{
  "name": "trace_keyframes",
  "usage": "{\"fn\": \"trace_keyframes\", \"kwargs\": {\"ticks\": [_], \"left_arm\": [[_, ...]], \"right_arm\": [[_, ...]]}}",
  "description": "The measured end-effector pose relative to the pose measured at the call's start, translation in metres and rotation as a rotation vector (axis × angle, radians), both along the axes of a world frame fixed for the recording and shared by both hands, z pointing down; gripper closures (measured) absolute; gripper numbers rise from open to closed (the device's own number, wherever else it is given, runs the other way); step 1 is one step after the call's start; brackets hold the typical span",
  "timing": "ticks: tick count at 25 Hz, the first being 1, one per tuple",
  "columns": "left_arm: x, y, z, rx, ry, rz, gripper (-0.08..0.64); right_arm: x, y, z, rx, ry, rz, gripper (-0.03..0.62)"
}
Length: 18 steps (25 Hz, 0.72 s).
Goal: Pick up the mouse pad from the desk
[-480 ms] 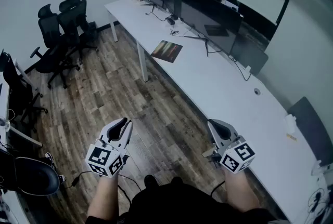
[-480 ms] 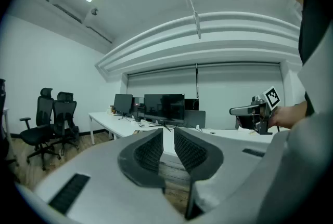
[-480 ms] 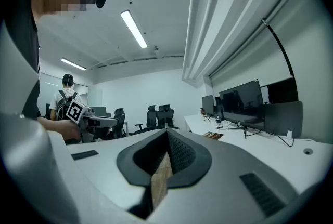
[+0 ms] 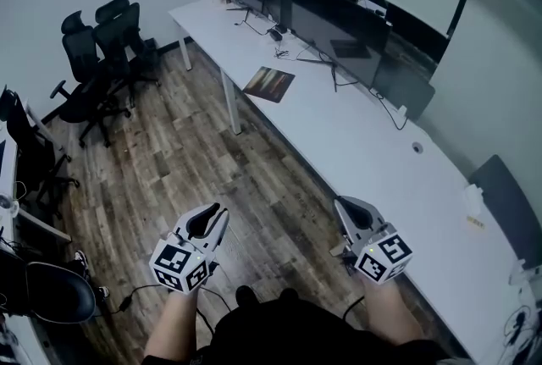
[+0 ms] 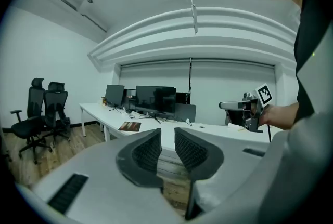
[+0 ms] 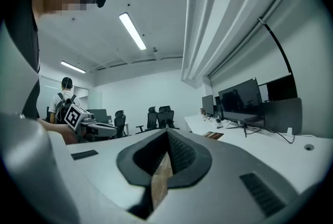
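- My left gripper (image 4: 218,213) hangs low over the wood floor (image 4: 195,160). I see its jaws almost together, with only a thin gap and nothing in it.
- My right gripper (image 4: 341,205) is beside the near end of the long white desk (image 4: 373,160). Its jaws are pressed together, and nothing is in them.
- The mouse pad (image 4: 270,84) lies flat on the desk, near the front edge. It is well apart from both grippers (it looks dark with reddish streaks).
- Black monitors (image 4: 339,24) stand in a row behind the mouse pad.
- Black chairs (image 4: 106,41) stand on the floor, off to the left.
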State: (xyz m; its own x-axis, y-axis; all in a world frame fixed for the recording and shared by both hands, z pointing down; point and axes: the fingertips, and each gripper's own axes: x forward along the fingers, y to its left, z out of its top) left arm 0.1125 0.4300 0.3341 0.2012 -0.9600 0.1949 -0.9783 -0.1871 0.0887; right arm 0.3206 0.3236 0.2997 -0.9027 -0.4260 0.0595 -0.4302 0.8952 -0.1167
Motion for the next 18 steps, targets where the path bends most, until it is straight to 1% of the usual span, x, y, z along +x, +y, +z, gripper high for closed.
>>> {"fn": "trace_keyframes", "kwargs": {"ticks": [5, 10, 14, 18], "left_arm": [[0.013, -0.002, -0.006, 0.016, -0.016, 0.009, 0.485], [0.043, -0.006, -0.005, 0.011, -0.025, 0.041, 0.485], [0.070, -0.009, -0.001, 0.001, -0.009, 0.063, 0.485], [0.094, -0.016, -0.008, 0.028, 0.003, 0.084, 0.485]], "right_arm": [[0.014, -0.004, 0.000, -0.011, -0.024, 0.007, 0.589], [0.037, -0.006, 0.004, -0.039, -0.053, 0.003, 0.589], [0.056, -0.002, 0.002, -0.036, -0.072, -0.015, 0.589], [0.078, -0.005, 0.005, -0.042, -0.078, -0.012, 0.589]]}}
